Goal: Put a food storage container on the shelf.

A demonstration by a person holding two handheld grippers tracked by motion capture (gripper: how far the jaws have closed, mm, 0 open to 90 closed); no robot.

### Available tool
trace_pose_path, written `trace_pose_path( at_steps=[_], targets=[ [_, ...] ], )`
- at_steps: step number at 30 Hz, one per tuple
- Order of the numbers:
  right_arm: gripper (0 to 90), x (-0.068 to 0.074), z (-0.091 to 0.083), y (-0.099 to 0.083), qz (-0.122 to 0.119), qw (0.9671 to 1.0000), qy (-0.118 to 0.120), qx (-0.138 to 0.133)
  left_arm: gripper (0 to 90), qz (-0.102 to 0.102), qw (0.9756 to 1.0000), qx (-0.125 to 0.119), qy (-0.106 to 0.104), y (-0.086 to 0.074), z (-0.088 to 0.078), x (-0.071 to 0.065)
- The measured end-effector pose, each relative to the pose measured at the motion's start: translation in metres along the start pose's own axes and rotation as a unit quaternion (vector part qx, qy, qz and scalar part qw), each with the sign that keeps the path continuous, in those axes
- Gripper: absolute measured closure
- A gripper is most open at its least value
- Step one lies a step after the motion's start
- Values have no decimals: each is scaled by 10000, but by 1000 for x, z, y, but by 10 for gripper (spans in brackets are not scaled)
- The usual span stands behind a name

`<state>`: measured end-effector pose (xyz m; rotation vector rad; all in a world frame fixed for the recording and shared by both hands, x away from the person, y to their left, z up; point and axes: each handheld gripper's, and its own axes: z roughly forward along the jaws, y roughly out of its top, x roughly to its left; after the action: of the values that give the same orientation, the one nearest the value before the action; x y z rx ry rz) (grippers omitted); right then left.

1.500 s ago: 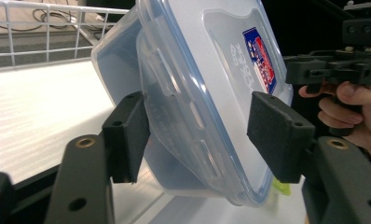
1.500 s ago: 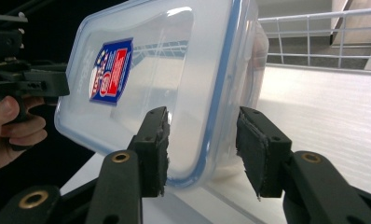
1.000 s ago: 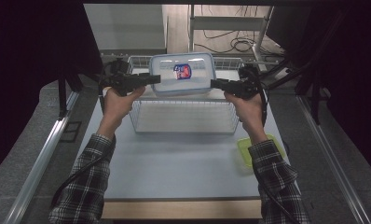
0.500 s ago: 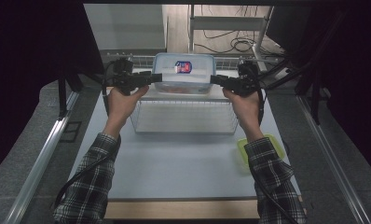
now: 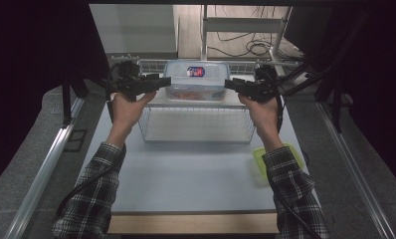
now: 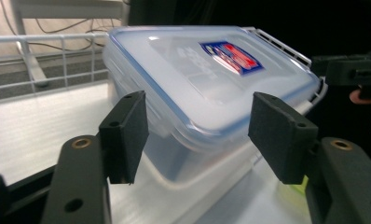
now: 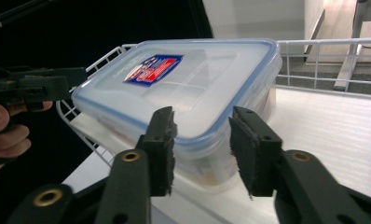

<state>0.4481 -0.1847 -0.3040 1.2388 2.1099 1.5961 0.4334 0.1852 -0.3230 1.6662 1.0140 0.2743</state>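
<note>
Lidded food box (image 5: 197, 79) on top shelf of wire rack (image 5: 196, 130), set askew, one corner apparently past shelf edge. Left gripper (image 5: 162, 81) at box's left end, right gripper (image 5: 232, 83) at its right end; both jaws part open, pads clear of box, nothing held; right jaws just opened wider. Risk: withdrawing pad snags lid rim, tipping box off rack; green lid (image 5: 259, 158) beside rack base

Your plaid-sleeved arms (image 5: 99, 199) frame a clear, blue-rimmed container (image 5: 196, 79) with red-and-blue label (image 5: 196, 71) on a white wire rack (image 5: 196, 124).
</note>
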Motion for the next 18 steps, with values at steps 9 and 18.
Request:
trace_pose_path(
  at_steps=[9,18],
  targets=[
    [410,5,-11,-18,-418,9991,83,66,269,499,9981,363,-12,-21,-11,-12],
    [308,9,-20,-37,-674,9976,76,150,204,714,9962,487,-104,-44,-19,-23]
  ],
)
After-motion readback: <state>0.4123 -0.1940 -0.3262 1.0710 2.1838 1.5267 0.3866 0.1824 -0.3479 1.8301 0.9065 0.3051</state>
